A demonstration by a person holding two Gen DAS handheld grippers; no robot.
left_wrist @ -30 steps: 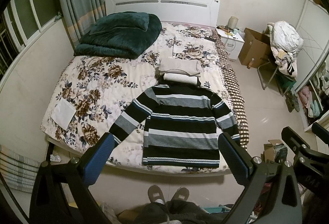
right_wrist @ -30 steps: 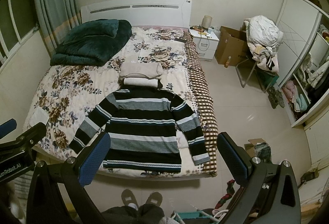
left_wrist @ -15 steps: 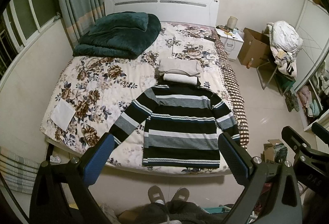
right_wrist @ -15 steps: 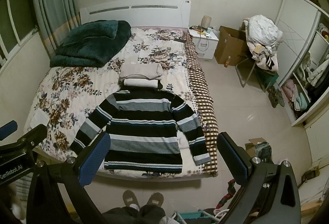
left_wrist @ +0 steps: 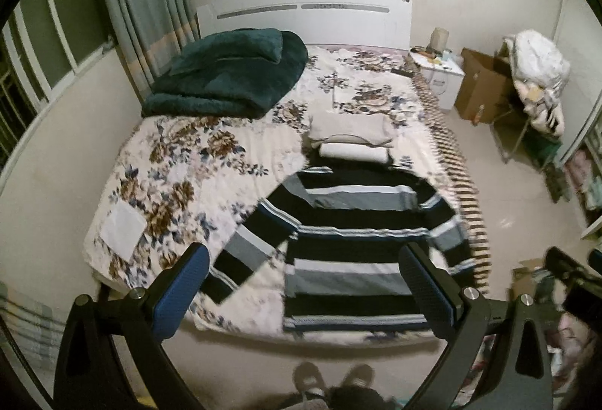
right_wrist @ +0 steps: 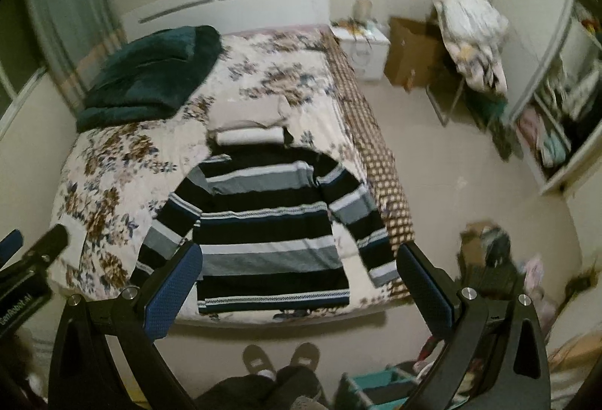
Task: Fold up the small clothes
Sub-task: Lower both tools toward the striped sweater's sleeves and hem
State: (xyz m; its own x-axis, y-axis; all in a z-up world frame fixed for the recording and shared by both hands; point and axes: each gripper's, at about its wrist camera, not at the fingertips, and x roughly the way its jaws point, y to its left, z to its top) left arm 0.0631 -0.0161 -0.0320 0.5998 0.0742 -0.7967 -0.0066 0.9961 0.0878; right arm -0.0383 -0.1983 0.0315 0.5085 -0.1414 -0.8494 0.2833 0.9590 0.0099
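While the striped sweater (left_wrist: 361,248) lies flat and face up at the foot end of the bed (left_wrist: 180,184), with both sleeves spread out to the sides, the two grippers hang above the floor in front of it and hold nothing. The left gripper (left_wrist: 304,291) has its blue pads wide apart, and the right gripper (right_wrist: 299,287) is spread in the same way. Compared with half a second ago, both views are now blurred and the bed looks larger and closer in them, and the right view has swung to the left. So both grippers have started to move toward the sweater, I think. The sweater itself has not changed; no fold is made yet. Behind its collar, a folded beige garment (left_wrist: 350,127) and a rolled white piece (left_wrist: 353,152) already rest on the flowered bedcover. The person's slippers (right_wrist: 282,359) stand just before the bed edge. In my judgement, the folding of this sweater is only beginning, probably with a sleeve or the hem.
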